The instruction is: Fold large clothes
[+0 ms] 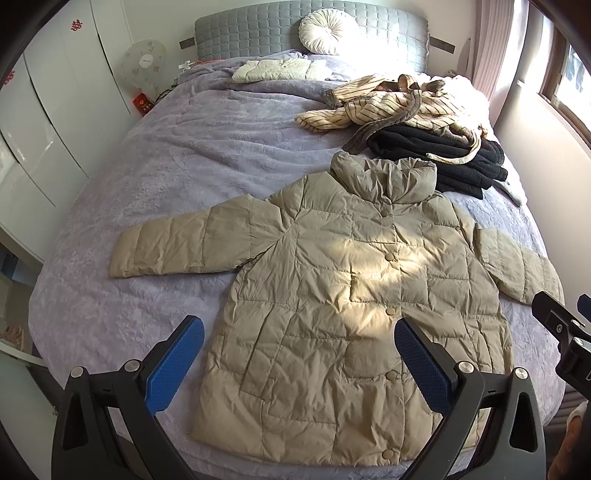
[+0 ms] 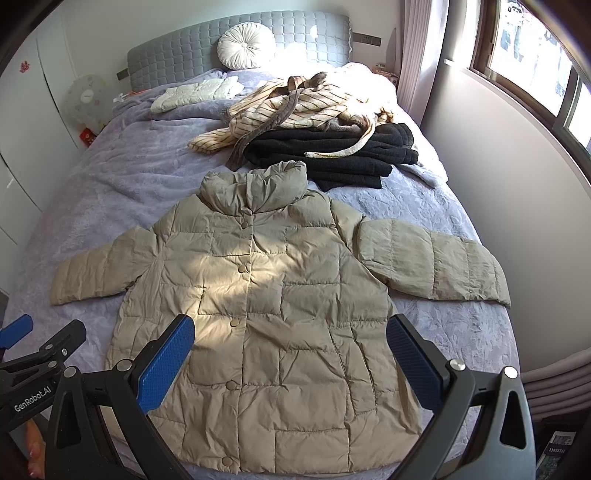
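Note:
A beige quilted puffer jacket [image 1: 332, 280] [image 2: 266, 306] lies flat and face up on the lilac bed cover [image 1: 166, 177] [image 2: 122, 170], buttoned, collar toward the headboard, both sleeves spread out to the sides. My left gripper [image 1: 299, 332] hangs open above the jacket's lower left part, nothing between its blue pads [image 1: 173, 365]. My right gripper [image 2: 291, 332] is open too, over the jacket's lower half, and holds nothing. The right gripper's tip [image 1: 554, 317] shows at the right edge of the left wrist view, and the left gripper [image 2: 40, 347] at the left edge of the right wrist view.
Behind the collar lies a pile: a cream striped garment [image 1: 399, 103] [image 2: 295, 107] on folded black clothes [image 1: 443, 151] [image 2: 332, 151]. A pale folded jacket [image 1: 277, 68] and a round cushion [image 1: 325, 31] sit near the grey headboard [image 1: 240, 33]. White wardrobes [image 1: 48, 110] stand left, a wall and window right.

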`<state>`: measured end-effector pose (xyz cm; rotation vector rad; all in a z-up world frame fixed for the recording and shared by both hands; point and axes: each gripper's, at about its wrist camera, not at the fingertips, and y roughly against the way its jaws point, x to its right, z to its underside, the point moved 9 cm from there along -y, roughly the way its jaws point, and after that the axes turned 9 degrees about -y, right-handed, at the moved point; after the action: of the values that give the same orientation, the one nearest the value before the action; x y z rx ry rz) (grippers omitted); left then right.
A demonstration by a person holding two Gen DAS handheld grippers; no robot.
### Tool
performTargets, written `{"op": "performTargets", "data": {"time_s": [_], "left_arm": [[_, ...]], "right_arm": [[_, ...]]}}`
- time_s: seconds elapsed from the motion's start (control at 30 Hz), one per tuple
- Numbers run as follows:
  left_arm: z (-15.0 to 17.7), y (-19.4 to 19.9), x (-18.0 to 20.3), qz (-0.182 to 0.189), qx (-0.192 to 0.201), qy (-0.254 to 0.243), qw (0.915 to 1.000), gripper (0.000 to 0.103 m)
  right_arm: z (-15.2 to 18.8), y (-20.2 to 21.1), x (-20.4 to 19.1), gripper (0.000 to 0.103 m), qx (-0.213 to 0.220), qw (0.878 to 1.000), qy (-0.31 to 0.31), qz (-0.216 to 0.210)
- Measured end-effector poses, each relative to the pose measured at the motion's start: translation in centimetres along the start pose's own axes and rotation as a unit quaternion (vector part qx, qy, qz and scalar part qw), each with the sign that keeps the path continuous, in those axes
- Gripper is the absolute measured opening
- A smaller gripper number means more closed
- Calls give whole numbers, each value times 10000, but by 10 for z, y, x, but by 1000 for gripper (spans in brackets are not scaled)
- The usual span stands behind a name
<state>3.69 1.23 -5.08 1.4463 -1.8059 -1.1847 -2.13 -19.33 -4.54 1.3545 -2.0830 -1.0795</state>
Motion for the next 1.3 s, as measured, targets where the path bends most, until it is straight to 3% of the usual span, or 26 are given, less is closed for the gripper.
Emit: {"op": "performTargets", "data": {"time_s": [1.3], "left_arm": [[-2,0,-1,16,-21,-5,10000,103]], "right_arm": [[2,0,-1,103,-62,10000,-34,-29]]}}
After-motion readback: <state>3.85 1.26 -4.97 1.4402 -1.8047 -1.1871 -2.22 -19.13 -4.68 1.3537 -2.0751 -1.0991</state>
